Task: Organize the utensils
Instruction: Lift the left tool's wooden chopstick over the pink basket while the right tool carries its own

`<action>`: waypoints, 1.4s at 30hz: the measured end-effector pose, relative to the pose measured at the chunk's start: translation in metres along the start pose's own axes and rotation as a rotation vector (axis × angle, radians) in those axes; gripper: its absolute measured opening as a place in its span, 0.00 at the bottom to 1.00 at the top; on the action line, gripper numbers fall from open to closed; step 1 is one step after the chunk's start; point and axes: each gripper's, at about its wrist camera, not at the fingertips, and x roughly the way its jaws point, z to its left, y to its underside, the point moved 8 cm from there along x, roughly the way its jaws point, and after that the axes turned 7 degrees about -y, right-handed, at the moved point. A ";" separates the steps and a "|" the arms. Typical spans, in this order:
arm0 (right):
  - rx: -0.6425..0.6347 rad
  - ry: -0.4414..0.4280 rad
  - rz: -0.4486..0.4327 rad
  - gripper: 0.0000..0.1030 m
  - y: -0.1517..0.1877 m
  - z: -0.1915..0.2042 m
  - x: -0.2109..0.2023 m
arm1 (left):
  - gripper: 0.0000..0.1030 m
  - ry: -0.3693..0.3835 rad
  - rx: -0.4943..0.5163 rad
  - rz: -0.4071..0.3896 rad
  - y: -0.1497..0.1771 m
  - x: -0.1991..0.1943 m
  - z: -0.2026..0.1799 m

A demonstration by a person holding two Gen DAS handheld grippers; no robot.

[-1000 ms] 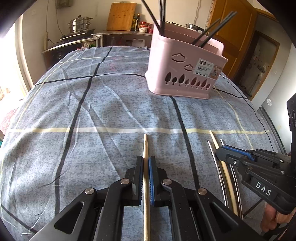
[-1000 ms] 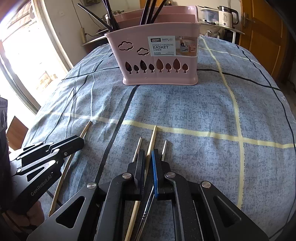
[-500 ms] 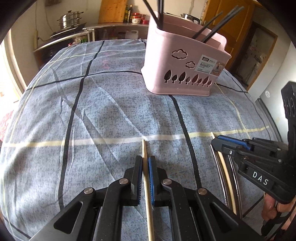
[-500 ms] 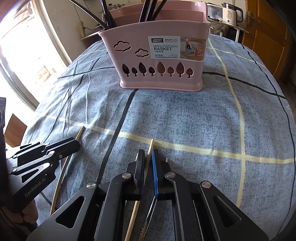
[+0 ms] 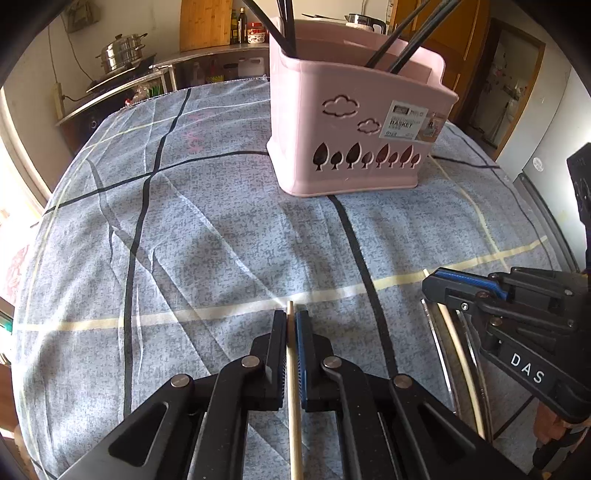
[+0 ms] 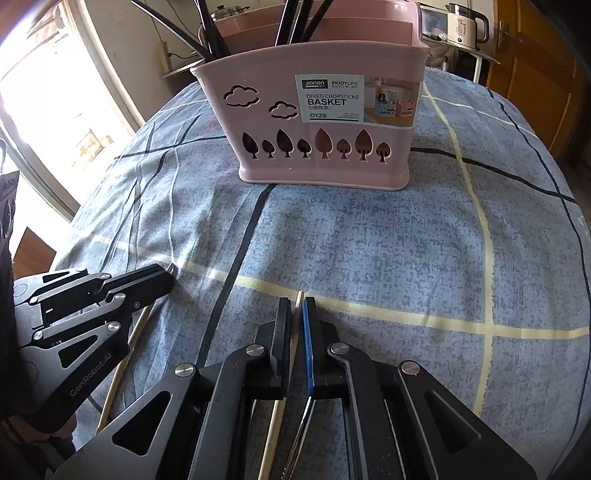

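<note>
A wooden chopstick (image 5: 294,387) sits clamped between the closed jaws of the left gripper (image 5: 291,317), its tip just past the fingertips, over the cloth (image 5: 207,236). The right gripper (image 6: 298,306) is likewise closed on a second wooden chopstick (image 6: 295,314); a metal chopstick (image 6: 301,432) lies under it. The pink basket (image 6: 332,155) stands well ahead on the cloth, dark chopsticks (image 6: 291,18) upright inside.

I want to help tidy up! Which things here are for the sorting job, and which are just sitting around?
For the job:
- pink basket
- black chopsticks already standing in it
- wooden chopstick in the left gripper
- wooden chopstick in the right gripper
- metal chopsticks on the cloth

Just around:
- kettle
- steel pot
- cutting board
</note>
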 end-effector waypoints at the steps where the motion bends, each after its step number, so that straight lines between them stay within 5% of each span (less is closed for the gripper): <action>1: 0.002 -0.007 -0.011 0.05 -0.001 0.000 -0.004 | 0.04 0.002 -0.002 -0.011 -0.002 -0.004 0.000; 25: -0.047 -0.078 -0.398 0.04 -0.078 0.020 -0.141 | 0.04 0.087 -0.043 -0.314 -0.093 -0.145 0.004; 42: -0.064 -0.094 -0.449 0.04 -0.076 0.021 -0.169 | 0.04 0.121 -0.059 -0.322 -0.092 -0.164 0.003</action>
